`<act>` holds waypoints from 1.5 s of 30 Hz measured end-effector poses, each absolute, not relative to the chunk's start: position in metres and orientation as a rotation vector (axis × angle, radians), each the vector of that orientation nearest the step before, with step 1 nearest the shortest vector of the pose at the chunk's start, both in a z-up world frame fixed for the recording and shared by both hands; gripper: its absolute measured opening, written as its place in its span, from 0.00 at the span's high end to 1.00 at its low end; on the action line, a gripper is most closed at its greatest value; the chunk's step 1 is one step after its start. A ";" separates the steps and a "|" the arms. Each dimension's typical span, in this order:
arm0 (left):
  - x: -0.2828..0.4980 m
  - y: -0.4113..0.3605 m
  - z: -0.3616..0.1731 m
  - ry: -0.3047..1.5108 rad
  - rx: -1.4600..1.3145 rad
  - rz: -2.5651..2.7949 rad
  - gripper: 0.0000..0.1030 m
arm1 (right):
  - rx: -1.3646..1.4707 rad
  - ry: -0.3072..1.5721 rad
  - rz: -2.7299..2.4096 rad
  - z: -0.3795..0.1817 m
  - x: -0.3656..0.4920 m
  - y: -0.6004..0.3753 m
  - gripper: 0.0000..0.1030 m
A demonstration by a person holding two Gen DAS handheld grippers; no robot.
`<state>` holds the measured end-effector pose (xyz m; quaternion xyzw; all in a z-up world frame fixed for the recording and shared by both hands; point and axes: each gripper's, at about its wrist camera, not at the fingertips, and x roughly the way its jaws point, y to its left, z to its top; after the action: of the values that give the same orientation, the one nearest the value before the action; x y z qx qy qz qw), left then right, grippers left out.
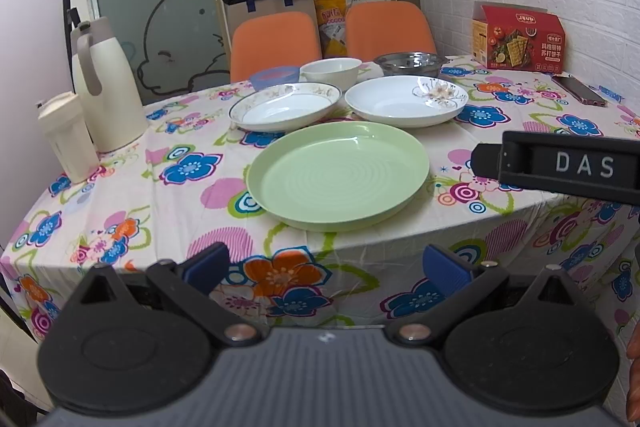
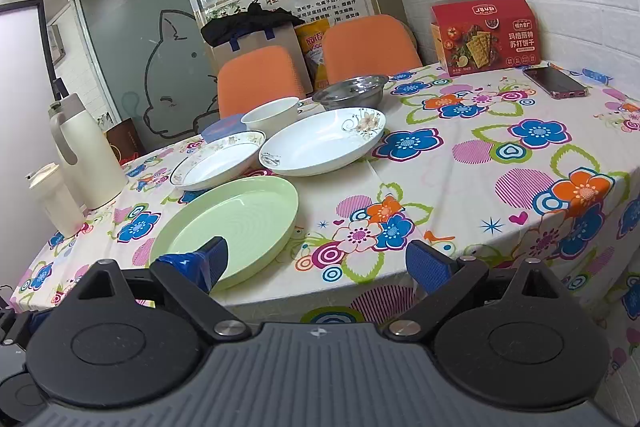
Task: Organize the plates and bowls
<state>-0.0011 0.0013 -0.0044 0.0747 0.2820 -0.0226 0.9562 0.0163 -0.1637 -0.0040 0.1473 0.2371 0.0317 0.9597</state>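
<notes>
left hand-held gripper [image 1: 326, 267]: wide, blue pads apart, nothing between them; hangs off the near edge of the bench, short of the green plate.
right hand-held gripper [image 2: 316, 261]: wide, holding nothing; at the near bench edge, its left blue pad overlapping the green plate's near rim in its own view, contact cannot tell. Its black body marked "DAS" shows right of the green plate in the left view.
bench [image 1: 168, 211]: covered by a white cloth with blue, orange and pink flowers.
round pale-green plastic plate [image 1: 338, 174] [image 2: 228, 227]: flat on the bench, nearest of the dishes, landmark for the rest.
white deep plate with brown floral rim [image 1: 285, 106] [image 2: 218, 165]: just behind the green plate, to its left.
white deep plate with one painted flower [image 1: 406, 100] [image 2: 322, 141]: just behind the green plate, to its right; rims of the two white plates near each other.
white ceramic bowl [image 1: 331, 70] [image 2: 271, 115]: behind the two white plates, upright.
blue plastic bowl [image 1: 275, 76]: just left of the white bowl.
steel bowl [image 1: 410, 63] [image 2: 350, 91]: right of the white bowl.
cream thermos jug [image 1: 108, 87] and cream cup [image 1: 68, 139]: well left of the green plate.
red cracker box [image 1: 516, 38] and dark phone [image 1: 578, 90]: far right of the green plate, near the white brick wall.
two orange chairs [image 1: 276, 41]: beyond the far edge.
</notes>
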 end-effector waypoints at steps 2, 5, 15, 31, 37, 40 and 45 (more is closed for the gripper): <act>-0.001 0.001 -0.004 0.574 0.151 -0.047 0.00 | 0.298 0.481 0.065 -0.004 0.016 -0.164 0.19; -0.001 0.001 -0.004 0.575 0.150 -0.046 0.00 | 0.297 0.482 0.065 -0.004 0.016 -0.163 0.19; 0.000 0.004 -0.002 0.583 0.139 -0.044 0.00 | 0.287 0.488 0.074 -0.004 0.017 -0.159 0.19; 0.029 0.009 -0.009 0.647 0.109 -0.053 0.00 | 0.302 0.499 0.032 -0.007 0.023 -0.173 0.19; 0.042 0.018 -0.010 0.663 0.084 -0.045 0.00 | 0.309 0.516 0.002 -0.014 0.032 -0.182 0.19; 0.051 0.026 -0.010 0.681 0.061 -0.041 0.00 | 0.316 0.538 0.005 -0.019 0.039 -0.183 0.19; 0.069 0.044 -0.009 0.706 0.011 -0.014 0.00 | 0.313 0.565 0.019 -0.026 0.052 -0.180 0.19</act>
<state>0.0692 0.0445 -0.0093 0.0052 0.3457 -0.0069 0.9383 0.0524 -0.1797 -0.0257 0.1540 0.2775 0.0094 0.9482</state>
